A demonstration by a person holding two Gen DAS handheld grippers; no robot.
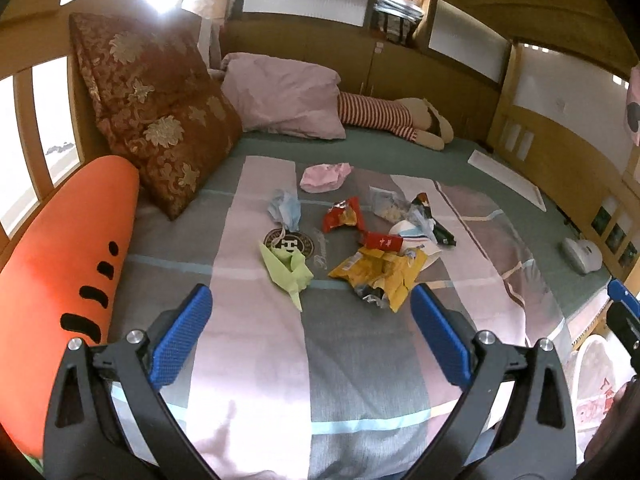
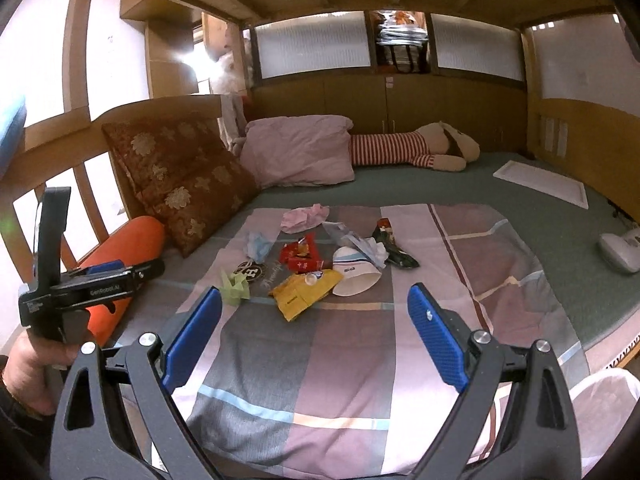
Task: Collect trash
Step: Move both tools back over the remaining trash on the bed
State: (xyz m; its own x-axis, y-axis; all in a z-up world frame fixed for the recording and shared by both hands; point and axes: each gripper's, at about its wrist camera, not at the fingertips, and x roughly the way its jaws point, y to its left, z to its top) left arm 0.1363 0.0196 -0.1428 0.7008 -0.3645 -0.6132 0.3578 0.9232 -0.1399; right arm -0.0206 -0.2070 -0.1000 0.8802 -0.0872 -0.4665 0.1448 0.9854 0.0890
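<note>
Trash [image 1: 372, 240] litters bed [image 1: 256, 360]; both tools gape empty.

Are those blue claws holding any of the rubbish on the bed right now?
No. The left claw and right claw both stand open and empty, short of the crumpled yellow wrapper.

A: What's cut off? 
B: Carrot pillow [image 1: 68, 248], lower left, frame edge. White bag [image 2: 604, 412], lower right, only partly in.
A: Wrapper [image 1: 380, 272] print? 
B: Too small to read.
</note>
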